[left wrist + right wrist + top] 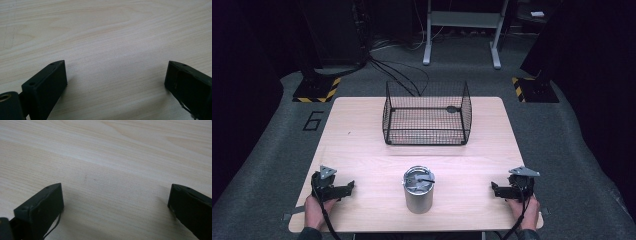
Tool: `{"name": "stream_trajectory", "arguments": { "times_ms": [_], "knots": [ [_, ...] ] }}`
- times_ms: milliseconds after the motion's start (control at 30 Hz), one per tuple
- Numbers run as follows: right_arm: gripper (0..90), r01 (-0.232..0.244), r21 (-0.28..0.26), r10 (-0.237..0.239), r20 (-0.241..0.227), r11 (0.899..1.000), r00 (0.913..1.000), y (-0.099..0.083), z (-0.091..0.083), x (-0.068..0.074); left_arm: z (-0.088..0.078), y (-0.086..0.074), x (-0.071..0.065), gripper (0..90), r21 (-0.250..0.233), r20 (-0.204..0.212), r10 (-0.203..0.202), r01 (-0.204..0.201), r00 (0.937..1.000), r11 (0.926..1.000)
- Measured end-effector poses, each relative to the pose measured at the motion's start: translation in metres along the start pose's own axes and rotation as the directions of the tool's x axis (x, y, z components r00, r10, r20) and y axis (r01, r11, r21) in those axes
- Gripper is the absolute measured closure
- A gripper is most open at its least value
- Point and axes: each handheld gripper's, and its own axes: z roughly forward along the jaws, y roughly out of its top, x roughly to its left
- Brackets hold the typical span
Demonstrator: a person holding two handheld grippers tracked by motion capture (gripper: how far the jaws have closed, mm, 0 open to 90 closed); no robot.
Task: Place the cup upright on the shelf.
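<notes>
Both hands are resting at the table's near corners, left gripper and right gripper spread wide, holding nothing. Between them the steel tumbler is standing by the near edge, wire basket beyond. Clipping it could tip that tall cup.

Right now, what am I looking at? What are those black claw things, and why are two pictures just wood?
A person sits at a wooden table and holds a grabbing tool in each hand. The left gripper and the right gripper are the claws. One picture comes from a camera high above. The other two come from little cameras riding on the claws, looking down along their black jaws at the tabletop, so you see mostly wood. Both claws are wide open and hold nothing. On the table stand a metal can with a lid, between the claws, and a black wire basket farther back.
</notes>
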Motion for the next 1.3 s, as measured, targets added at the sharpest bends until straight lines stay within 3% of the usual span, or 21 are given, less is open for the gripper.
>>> {"name": "stream_trajectory", "arguments": {
  "times_ms": [67, 200, 267, 400, 567, 667, 800, 833, 867, 933, 1000, 1033, 1067, 1133, 1167, 1200, 1267, 1300],
  "knots": [
    [0.0, 0.0, 0.0, 0.0, 0.0, 1.0, 1.0, 0.0, 0.0, 0.0, -0.001, 0.0, 0.002, 2.4, 0.018, 0.032, 0.02, -0.021, 0.9993, 0.9996],
    [0.0, 0.0, 0.0, 0.0, 0.0, 1.0, 1.0, 0.0, 0.0, 0.0, -0.006, -0.002, 0.006, 0.0, -0.012, 0.078, 0.011, -0.01, 0.9969, 0.9999],
    [0.0, -0.001, -0.001, 0.001, 0.0, 1.0, 1.0, 0.0, 0.0, 0.0, -0.014, -0.003, 0.01, 0.0, -0.04, 0.122, 0.005, 0.0, 0.9926, 0.9992],
    [0.0, -0.001, 0.0, 0.001, 0.0, 1.0, 1.0, 0.0, 0.0, 0.0, -0.022, -0.004, 0.009, 0.0, -0.068, 0.154, 0.01, 0.001, 0.988, 0.9977],
    [0.0, -0.001, 0.0, 0.001, 0.0, 1.0, 1.0, 0.0, 0.0, 0.0, -0.032, -0.004, 0.002, 0.0, -0.091, 0.215, 0.045, -0.026, 0.9755, 0.9956],
    [0.0, -0.001, 0.0, 0.001, 0.0, 1.0, 1.0, 0.0, 0.0, 0.0, -0.037, -0.002, -0.005, 0.0, -0.123, 0.24, 0.063, -0.034, 0.9688, 0.9919],
    [0.0, -0.001, 0.0, 0.001, 0.0, 1.0, 1.0, 0.0, 0.0, 0.0, -0.042, 0.002, -0.015, 0.0, -0.141, 0.279, 0.096, -0.058, 0.9556, 0.9883],
    [0.0, -0.001, 0.0, 0.001, 0.0, 1.0, 1.0, 0.0, 0.0, 0.0, -0.043, 0.002, -0.018, 0.0, -0.162, 0.279, 0.1, -0.056, 0.9551, 0.9853],
    [0.0, -0.001, 0.0, 0.001, 0.0, 1.0, 1.0, 0.0, 0.0, 0.0, -0.046, 0.004, -0.021, 0.0, -0.158, 0.3, 0.131, -0.086, 0.9449, 0.9836],
    [0.0, -0.001, 0.0, 0.001, 0.0, 1.0, 1.0, 0.0, 0.0, 0.0, -0.047, 0.005, -0.023, 0.0, -0.158, 0.307, 0.136, -0.09, 0.9419, 0.9833],
    [0.0, -0.001, 0.0, 0.001, 0.0, 1.0, 1.0, 0.0, 0.0, 0.0, -0.05, 0.007, -0.03, 0.0, -0.163, 0.327, 0.162, -0.113, 0.9312, 0.9801],
    [0.0, -0.001, 0.0, 0.001, 0.0, 1.0, 1.0, 0.0, 0.0, 0.0, -0.052, 0.008, -0.036, 0.0, -0.179, 0.34, 0.152, -0.094, 0.928, 0.9793],
    [0.0, -0.001, 0.0, 0.001, 0.0, 1.0, 1.0, 0.0, 0.0, 0.0, -0.054, 0.01, -0.039, 0.0, -0.185, 0.349, 0.174, -0.115, 0.9207, 0.9761],
    [0.0, -0.001, 0.0, 0.001, 0.001, 1.0, 1.0, 0.0, 0.0, 0.0, -0.055, 0.011, -0.042, 0.0, -0.198, 0.35, 0.185, -0.12, 0.9183, 0.9728],
    [0.0, -0.002, 0.0, 0.002, 0.0, 1.0, 1.0, 0.0, 0.0, 0.0, -0.057, 0.013, -0.048, 0.0, -0.214, 0.375, 0.19, -0.115, 0.9071, 0.97],
    [0.0, -0.002, 0.0, 0.002, 0.0, 1.0, 1.0, 0.0, 0.0, 0.0, -0.058, 0.013, -0.052, 0.0, -0.221, 0.386, 0.192, -0.112, 0.9024, 0.9689],
    [0.0, -0.002, 0.0, 0.002, 0.001, 1.0, 1.0, 0.0, 0.0, 0.0, -0.061, 0.015, -0.058, 0.0, -0.227, 0.404, 0.229, -0.145, 0.8854, 0.963],
    [0.0, -0.002, 0.0, 0.002, 0.001, 1.0, 1.0, 0.0, 0.0, 0.0, -0.061, 0.015, -0.061, 0.0, -0.227, 0.414, 0.231, -0.146, 0.8804, 0.9628]
  ]
}}
